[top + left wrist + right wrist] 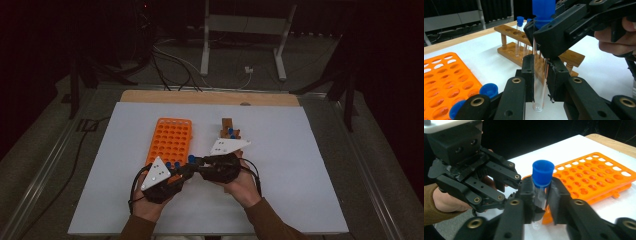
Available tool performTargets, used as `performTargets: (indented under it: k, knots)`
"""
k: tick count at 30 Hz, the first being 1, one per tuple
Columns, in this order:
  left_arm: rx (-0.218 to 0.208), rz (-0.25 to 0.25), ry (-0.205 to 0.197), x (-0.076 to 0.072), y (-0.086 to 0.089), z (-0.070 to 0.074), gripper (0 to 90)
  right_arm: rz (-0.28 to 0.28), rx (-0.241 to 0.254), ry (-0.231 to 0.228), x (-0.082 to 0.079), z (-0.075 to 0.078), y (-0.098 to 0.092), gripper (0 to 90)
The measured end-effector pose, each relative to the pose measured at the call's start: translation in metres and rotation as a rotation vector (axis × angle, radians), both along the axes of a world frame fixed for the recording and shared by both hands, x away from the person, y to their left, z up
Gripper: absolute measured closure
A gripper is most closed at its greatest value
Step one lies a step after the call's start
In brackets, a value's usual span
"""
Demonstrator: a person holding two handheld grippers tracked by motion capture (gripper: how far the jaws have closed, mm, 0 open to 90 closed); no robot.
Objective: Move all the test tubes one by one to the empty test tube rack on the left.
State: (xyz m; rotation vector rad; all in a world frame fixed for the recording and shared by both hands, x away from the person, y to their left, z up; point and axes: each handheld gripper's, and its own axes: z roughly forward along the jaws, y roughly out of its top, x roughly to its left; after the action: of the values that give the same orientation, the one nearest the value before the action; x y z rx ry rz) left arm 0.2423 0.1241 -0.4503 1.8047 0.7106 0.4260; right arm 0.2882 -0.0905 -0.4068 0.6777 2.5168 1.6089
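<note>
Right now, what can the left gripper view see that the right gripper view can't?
The left gripper view alone shows the wooden rack holding capped tubes, and two loose blue caps by the orange rack. The right gripper view alone shows a brown sleeve behind the left gripper. Both show the orange rack and the blue-capped glass tube, pinched by both grippers at once, the right gripper above.

Black two-jaw grippers (192,167) with brass rivets, grey triangular plates, brown sleeves (272,220).
</note>
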Motion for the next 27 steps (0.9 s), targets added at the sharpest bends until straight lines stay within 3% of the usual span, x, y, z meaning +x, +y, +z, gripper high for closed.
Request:
performTargets:
  k: [6,13,18,27]
  knots:
    - [-0.022,0.030,0.018,0.004,0.011,-0.002,78.4,-0.016,0.020,-0.007,0.003,0.001,-0.010,53.3]
    - [-0.038,0.041,0.034,0.006,0.019,-0.003,78.5,-0.079,0.006,-0.042,0.005,0.003,-0.021,33.4]
    - [-0.046,0.035,0.033,0.004,0.026,-0.001,78.4,-0.124,-0.024,-0.078,0.005,0.002,-0.028,24.7]
    - [-0.073,0.070,0.024,0.001,0.047,0.003,78.5,-0.188,-0.022,-0.082,0.007,0.000,-0.042,10.1]
